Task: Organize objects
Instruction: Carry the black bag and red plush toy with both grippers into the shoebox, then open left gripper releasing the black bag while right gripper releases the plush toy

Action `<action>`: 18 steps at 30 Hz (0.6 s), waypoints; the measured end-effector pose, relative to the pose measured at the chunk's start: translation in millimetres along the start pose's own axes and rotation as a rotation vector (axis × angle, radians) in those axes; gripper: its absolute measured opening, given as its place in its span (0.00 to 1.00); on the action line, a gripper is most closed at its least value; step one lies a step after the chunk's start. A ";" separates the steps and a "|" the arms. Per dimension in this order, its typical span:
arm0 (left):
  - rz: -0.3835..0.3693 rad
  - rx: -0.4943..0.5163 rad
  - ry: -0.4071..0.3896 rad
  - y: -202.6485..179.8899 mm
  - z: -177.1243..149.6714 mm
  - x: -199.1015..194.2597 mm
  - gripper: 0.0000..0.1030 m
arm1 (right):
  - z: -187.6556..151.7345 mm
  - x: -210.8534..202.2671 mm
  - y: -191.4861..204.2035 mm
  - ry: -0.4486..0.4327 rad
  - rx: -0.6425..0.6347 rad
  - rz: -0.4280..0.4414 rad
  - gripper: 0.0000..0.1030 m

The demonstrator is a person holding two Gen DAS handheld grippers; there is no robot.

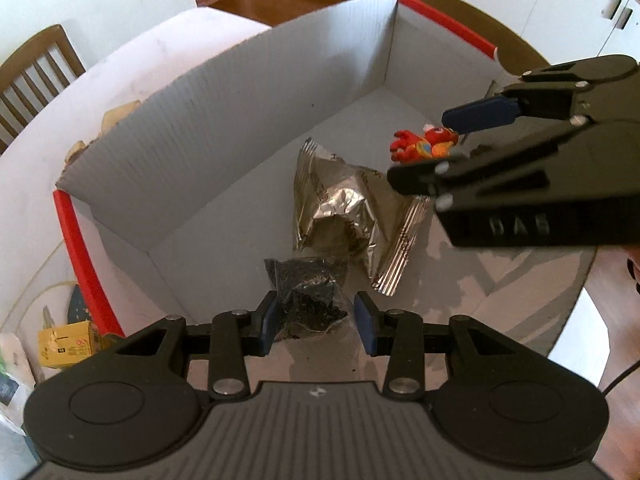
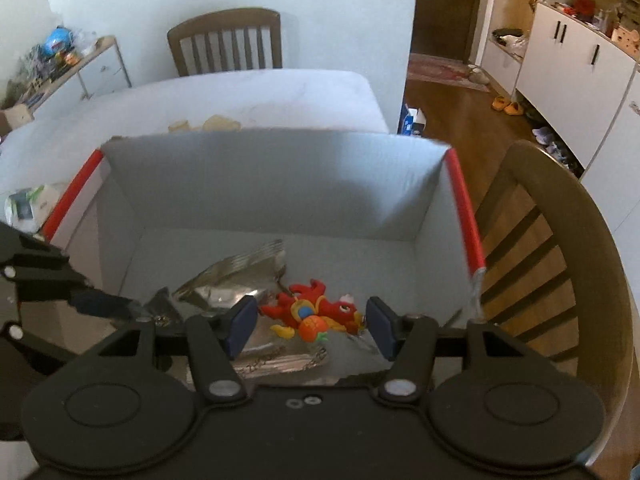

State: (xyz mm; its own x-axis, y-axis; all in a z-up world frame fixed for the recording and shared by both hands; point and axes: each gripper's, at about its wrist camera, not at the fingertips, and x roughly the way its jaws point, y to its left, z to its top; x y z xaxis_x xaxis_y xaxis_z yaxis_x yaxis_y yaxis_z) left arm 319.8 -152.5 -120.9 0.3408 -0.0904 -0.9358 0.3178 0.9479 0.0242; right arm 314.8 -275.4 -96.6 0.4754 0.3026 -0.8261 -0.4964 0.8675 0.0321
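left tool [image 1: 314, 322]: pointed steeply down into the box; blue pads close together on either side of a small clear bag of dark bits [image 1: 310, 294]; whether the pads pressed the bag or only flanked it, cannot tell; nearly as closed as it gets
right tool [image 2: 306, 326]: reached in from the right side of the left wrist view, also angled down; jaws about half open, nothing gripped; red toy lay in the gap between the pads in its own view, no contact visible
box [image 1: 240, 92]: open cardboard box, grey-white inner walls, red tape on two top edges; sat on the table [image 2: 240, 92]
bag of dark bits: on the box floor, near corner, just beside the foil packet
foil packet [image 1: 340, 208]: crumpled silver wrapper, mid floor of the box, lying flat; one crimped end toward the left tool
red toy [image 2: 316, 314]: small red figure with yellow and orange parts; lay on its side on the box floor, at the edge of the foil packet, partly over it in the right wrist view
table: white top; some pale scraps just behind the box's far wall
chairs: one wooden chair [image 2: 226, 42] beyond the table's far edge; another [image 2: 560, 260] just right of the box
yellow carton [image 1: 66, 346]: outside the box, left side, beside white packaging
floor: wood, slippers [image 2: 506, 105] by white cabinets
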 end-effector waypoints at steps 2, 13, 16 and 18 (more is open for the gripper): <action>0.001 0.000 0.017 -1.3 2.8 3.7 0.39 | -1.4 4.3 3.7 0.023 -0.019 -0.006 0.57; 0.015 0.011 0.063 -5.3 8.6 16.2 0.51 | -1.6 19.5 3.0 0.096 0.001 0.019 0.58; 0.011 0.008 0.064 -6.1 9.3 17.1 0.61 | -1.6 18.1 2.4 0.093 -0.001 0.015 0.61; 0.009 0.009 0.060 -6.6 8.3 17.1 0.62 | -2.1 15.2 -0.3 0.085 0.004 0.019 0.61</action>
State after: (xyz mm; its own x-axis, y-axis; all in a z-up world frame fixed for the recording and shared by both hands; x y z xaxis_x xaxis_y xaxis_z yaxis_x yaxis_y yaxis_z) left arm 330.8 -162.9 -134.2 0.2897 -0.0632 -0.9550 0.3229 0.9458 0.0354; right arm 320.7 -271.9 -110.4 0.4027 0.2841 -0.8701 -0.5019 0.8635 0.0497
